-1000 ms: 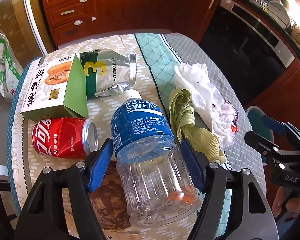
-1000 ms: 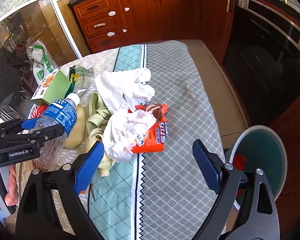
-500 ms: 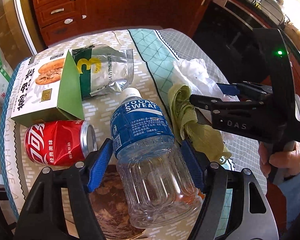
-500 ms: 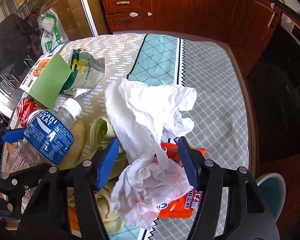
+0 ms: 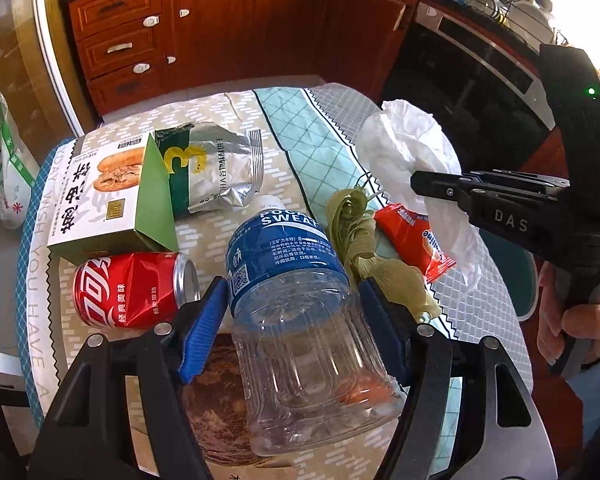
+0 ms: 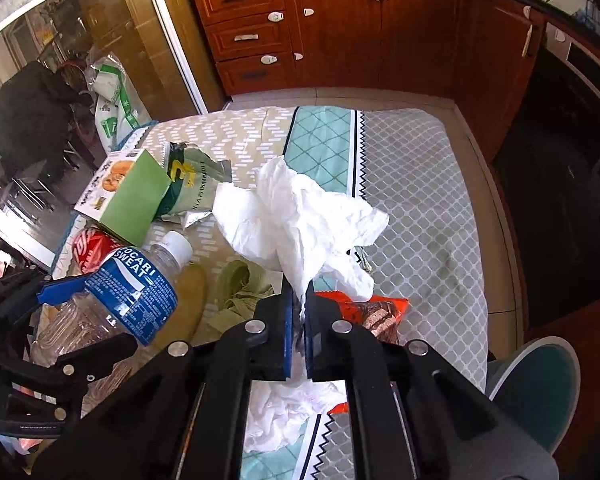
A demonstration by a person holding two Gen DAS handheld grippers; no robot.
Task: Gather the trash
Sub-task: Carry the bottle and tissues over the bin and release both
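Both tools are loaded, so the pick-up step looks done and carrying off is the judged next step. Nearest in the left wrist view, the left tool (image 5: 294, 312) has its blue pads pressed on either side of the bottle (image 5: 300, 320), a clear ribbed plastic body with a blue label and white cap, seemingly empty and light; it should dent if squeezed hard. In the right wrist view the right tool (image 6: 297, 312) is pressed together, pinching a fold of the tissue (image 6: 296, 220), thin crumpled white paper that bunches above the pads and trails below them; it could tear or slip free if swung. The next move calls for lifting both clear of the clutter and taking them to a bin, perhaps the round teal-lined container (image 6: 540, 392) at lower right off the worktop edge, though what it is cannot be told. Just past the bottle lie a dented red can (image 5: 134, 290) on its side, limp green husks (image 5: 360, 240) and a glossy red wrapper (image 5: 410, 236). Farther back sit a green and white carton (image 5: 104, 200) and a crinkled foil pouch (image 5: 212, 168). The worktop (image 5: 320, 128) wears a patterned cloth; wooden cabinets (image 5: 220, 20) stand beyond.
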